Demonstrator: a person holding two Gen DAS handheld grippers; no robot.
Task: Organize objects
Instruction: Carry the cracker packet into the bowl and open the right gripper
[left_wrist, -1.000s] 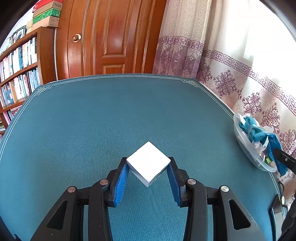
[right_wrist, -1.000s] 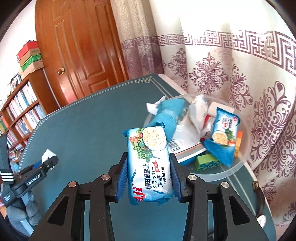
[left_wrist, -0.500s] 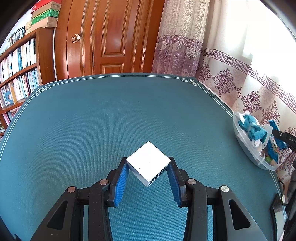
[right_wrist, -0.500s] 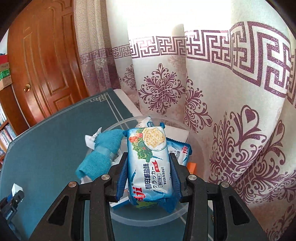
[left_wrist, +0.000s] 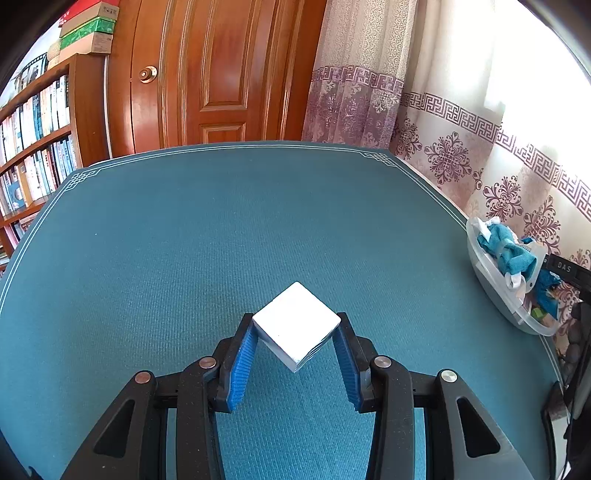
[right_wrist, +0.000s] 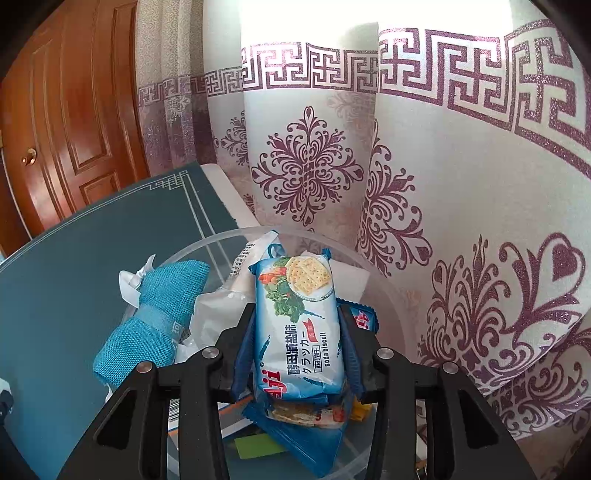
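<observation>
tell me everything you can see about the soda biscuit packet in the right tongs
The soda biscuit packet is a glossy, light blue plastic wrapper printed with square crackers, vegetables and the words "soda biscuit". It looks full and sealed, its long axis pointing away from the camera. The right tongs clamp its two long sides with blue pads. It sits over the clear plastic tub, above a similar packet.

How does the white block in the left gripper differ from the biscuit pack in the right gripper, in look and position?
The white block is plain, squarish and unprinted; the biscuit pack is a long blue printed wrapper picturing crackers. The block is gripped by opposite corners, turned like a diamond; the pack lies lengthwise between the fingers. The block sits over bare teal table; the pack is over the clear bin of items. Both are clamped: left gripper, right gripper.
</observation>
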